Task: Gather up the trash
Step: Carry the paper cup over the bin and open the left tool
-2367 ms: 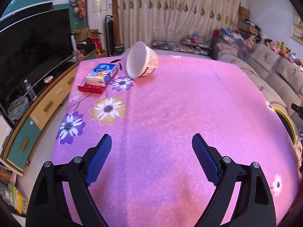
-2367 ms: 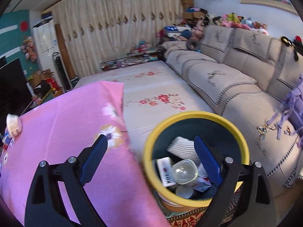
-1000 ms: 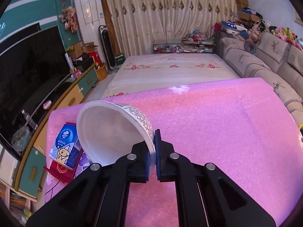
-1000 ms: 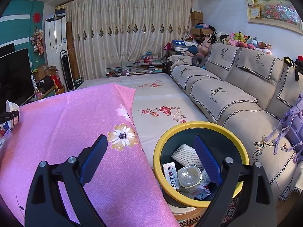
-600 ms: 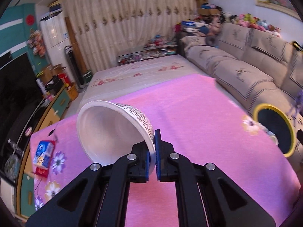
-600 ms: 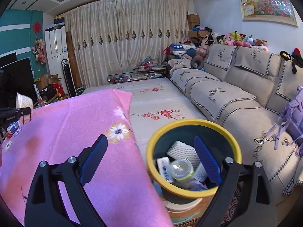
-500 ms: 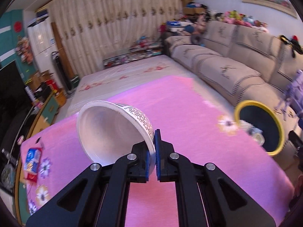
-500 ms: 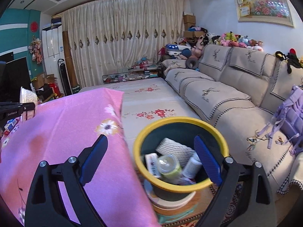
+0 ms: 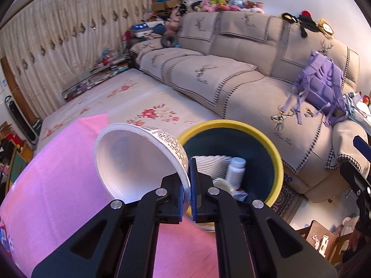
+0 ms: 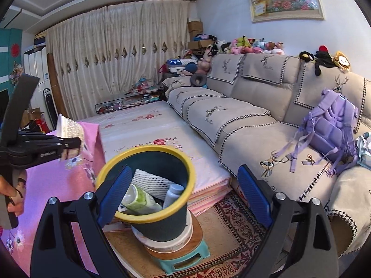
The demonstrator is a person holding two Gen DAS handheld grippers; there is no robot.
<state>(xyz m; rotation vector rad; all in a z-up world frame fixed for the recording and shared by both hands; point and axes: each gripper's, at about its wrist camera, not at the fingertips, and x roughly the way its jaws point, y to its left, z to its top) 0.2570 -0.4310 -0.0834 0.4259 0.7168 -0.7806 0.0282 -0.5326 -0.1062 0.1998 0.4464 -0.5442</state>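
The left gripper [image 9: 190, 192] is clamped on the rim of a white paper bowl [image 9: 136, 159] — the wall of the bowl is pinched between the two blue pads, and the bowl hangs tipped on its side, its open mouth turned toward the lower left of the left wrist view. Just to the right of it in that frame, and lower, sits the yellow-rimmed trash bin [image 9: 276, 159], already holding a white bottle [image 9: 235, 171] and other rubbish. The bowl overlaps the bin's left rim in the picture, but most of it is over the pink cloth [image 9: 53, 185], not over the opening.

From the right wrist view the same bowl [image 10: 68, 126] shows at the left edge, above and to the left of the bin [image 10: 148, 213]. The right gripper [image 10: 184, 198] stands wide open and holds nothing, its blue pads either side of the bin.

So the drop likely turns on carrying the bowl further right and down — the left hand is the one to do it.
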